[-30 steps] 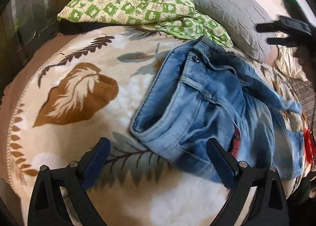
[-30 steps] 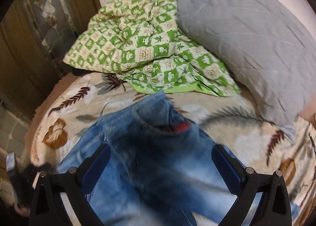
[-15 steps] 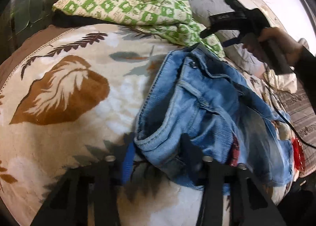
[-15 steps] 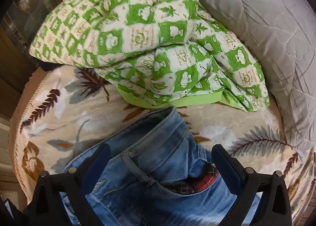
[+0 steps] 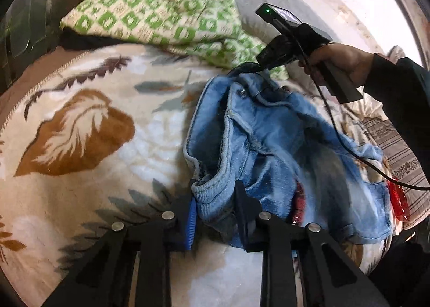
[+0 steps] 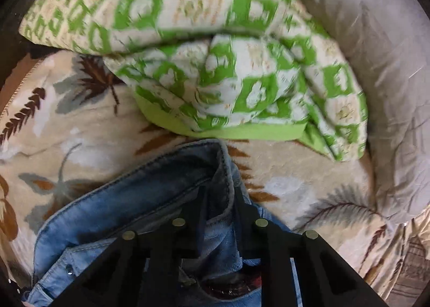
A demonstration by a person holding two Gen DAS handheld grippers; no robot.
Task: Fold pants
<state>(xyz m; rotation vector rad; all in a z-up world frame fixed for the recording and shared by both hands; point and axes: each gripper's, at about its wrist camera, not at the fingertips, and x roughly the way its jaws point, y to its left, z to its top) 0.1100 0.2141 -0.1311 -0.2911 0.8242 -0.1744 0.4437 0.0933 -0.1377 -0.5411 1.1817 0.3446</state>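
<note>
While the jeans (image 5: 271, 145) lie crumpled on the leaf-print blanket (image 5: 80, 132) of the bed, left tongs (image 5: 215, 210) are pinched nearly closed on a thick hem/waistband fold at near edge. Right tongs (image 6: 217, 210) likewise clamped on waistband at far end, w/ green checked quilt (image 6: 215, 51) just beyond.

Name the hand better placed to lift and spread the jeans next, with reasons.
Neither alone. The left tongs are shut on the blue denim jeans at a rolled edge near the camera; the right tongs are shut on their far waistband edge. Both should probably lift together.
</note>
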